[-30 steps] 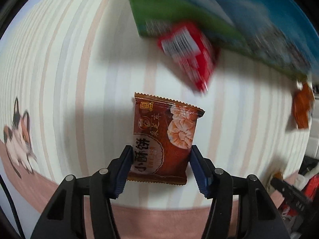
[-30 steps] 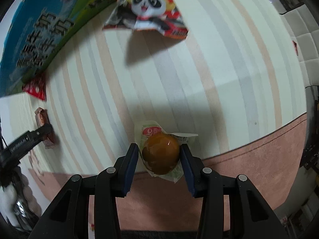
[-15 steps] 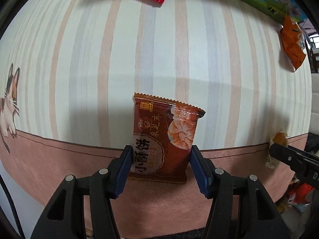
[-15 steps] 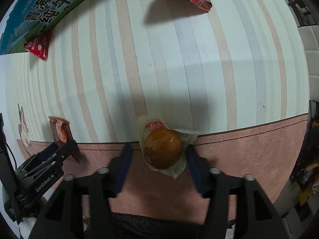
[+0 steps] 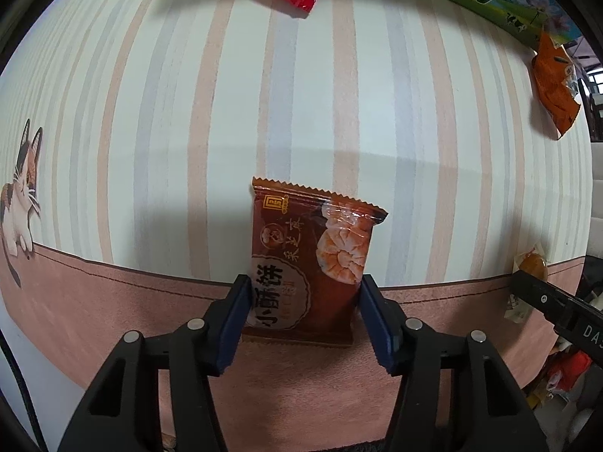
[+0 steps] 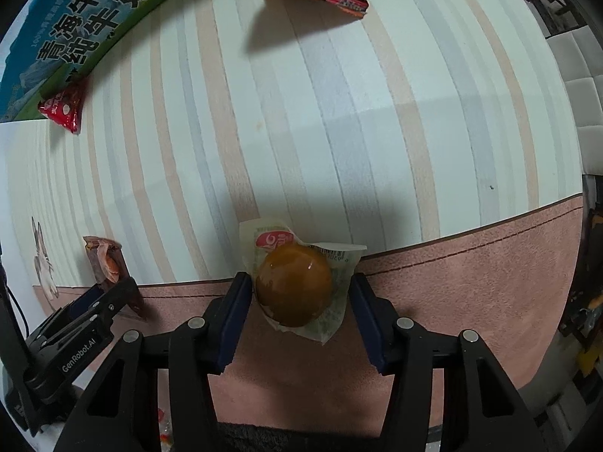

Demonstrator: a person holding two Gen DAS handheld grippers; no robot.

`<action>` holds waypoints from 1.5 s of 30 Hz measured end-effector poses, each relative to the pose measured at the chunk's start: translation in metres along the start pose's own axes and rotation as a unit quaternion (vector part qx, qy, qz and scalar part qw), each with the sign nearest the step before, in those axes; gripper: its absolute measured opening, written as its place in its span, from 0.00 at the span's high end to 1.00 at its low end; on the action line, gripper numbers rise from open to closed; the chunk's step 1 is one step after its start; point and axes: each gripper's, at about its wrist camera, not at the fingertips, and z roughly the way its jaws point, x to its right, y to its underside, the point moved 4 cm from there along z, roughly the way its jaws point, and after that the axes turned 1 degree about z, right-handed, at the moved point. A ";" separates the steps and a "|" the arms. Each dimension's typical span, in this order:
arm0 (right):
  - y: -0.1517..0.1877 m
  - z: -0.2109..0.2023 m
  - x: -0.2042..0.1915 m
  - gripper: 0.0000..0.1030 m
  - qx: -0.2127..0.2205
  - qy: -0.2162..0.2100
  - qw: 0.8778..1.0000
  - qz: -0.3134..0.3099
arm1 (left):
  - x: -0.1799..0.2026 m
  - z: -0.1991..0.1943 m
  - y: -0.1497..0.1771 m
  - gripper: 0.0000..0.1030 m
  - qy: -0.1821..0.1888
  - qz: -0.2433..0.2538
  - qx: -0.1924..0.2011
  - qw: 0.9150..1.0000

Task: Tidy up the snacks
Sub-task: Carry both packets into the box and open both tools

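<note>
Mid-carry: the left gripper (image 5: 303,314) pinches a brown biscuit packet (image 5: 309,260) above the bench's (image 5: 301,113) near edge, while the right gripper's (image 6: 297,310) jaws are closing around a wrapped egg (image 6: 294,288), which next needs a firm grip before lifting.

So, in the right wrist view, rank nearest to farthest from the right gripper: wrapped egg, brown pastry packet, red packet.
1. wrapped egg, between the right gripper fingers, which are closing.
2. brown pastry packet, at left.
3. red packet, far upper left by the milk box.
</note>
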 end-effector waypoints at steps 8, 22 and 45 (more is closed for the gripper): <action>0.015 -0.005 0.011 0.48 0.004 -0.007 1.000 0.002 | 0.001 -0.002 0.013 0.49 0.001 -0.003 0.008 1.000; 0.027 -0.056 -0.006 0.48 0.029 -0.060 0.998 -0.021 | -0.001 -0.081 0.032 0.49 0.038 0.010 0.061 0.997; -0.100 -0.219 -0.071 0.58 0.135 -0.151 0.978 -0.052 | 0.013 -0.255 -0.130 0.49 0.092 0.019 0.177 0.980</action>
